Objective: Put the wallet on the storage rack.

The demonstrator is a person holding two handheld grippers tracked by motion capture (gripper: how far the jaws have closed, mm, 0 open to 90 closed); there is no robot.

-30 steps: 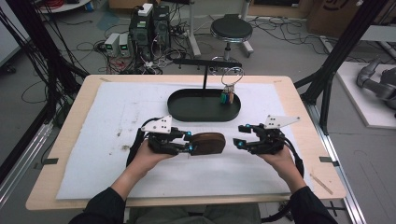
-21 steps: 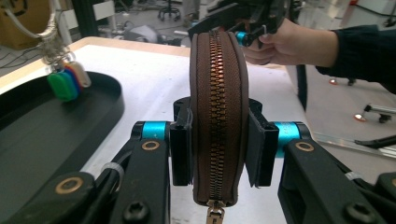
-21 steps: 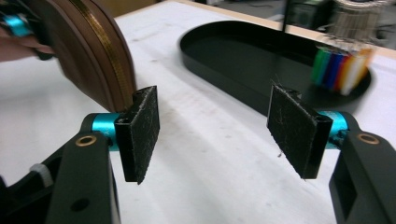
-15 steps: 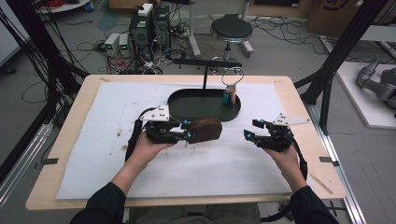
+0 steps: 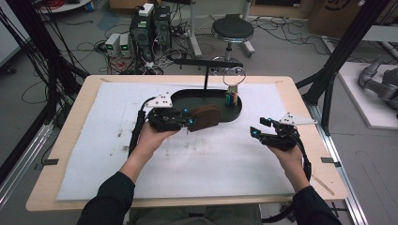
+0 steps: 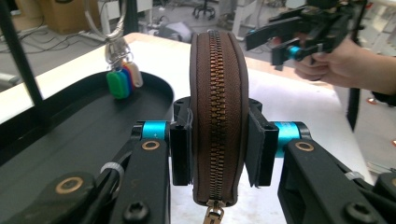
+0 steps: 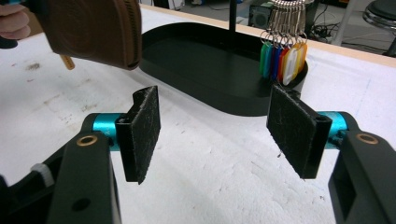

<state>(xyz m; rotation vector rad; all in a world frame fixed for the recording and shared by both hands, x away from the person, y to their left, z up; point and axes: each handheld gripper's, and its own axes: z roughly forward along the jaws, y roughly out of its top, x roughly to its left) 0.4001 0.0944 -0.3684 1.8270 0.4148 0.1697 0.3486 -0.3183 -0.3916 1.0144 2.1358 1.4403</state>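
**Pouch aloft in left tongs, right tongs empty**

Left tongs (image 6: 217, 140) clamped on a brown zipped pouch (image 6: 217, 107), pads pressed to both flat sides, zipper edge facing the camera, pull tab hanging at the bottom. Seen from the high view, pouch (image 5: 204, 117) held above the near rim of the black oval tray (image 5: 234, 110), partly over it, partly over the white mat (image 5: 187, 159) covering the tabletop. Right tongs (image 7: 215, 121) spread wide, nothing between the pads, hovering over the mat well apart from the pouch and just short of the tray.

Risks, as a judgement only:
- Grip on smooth rounded leather-like sides; a slight easing of the squeeze, or a twist of the wrist, and the pouch could slide out and drop onto the tray rim.
- Zipper apparently fully closed; a tug on the pull tab by the right tongs against a one-sided hold could rotate the pouch in the pads.
- Upright post (image 5: 205, 77) and hanging key ring nearby; a careless sweep could snag either.

Tray contents: a bunch of coloured key tags (image 7: 282, 58) on a ring, hanging at the far right end, lower ends just inside the tray wall; otherwise bare. Pouch contents: cannot tell, closed.
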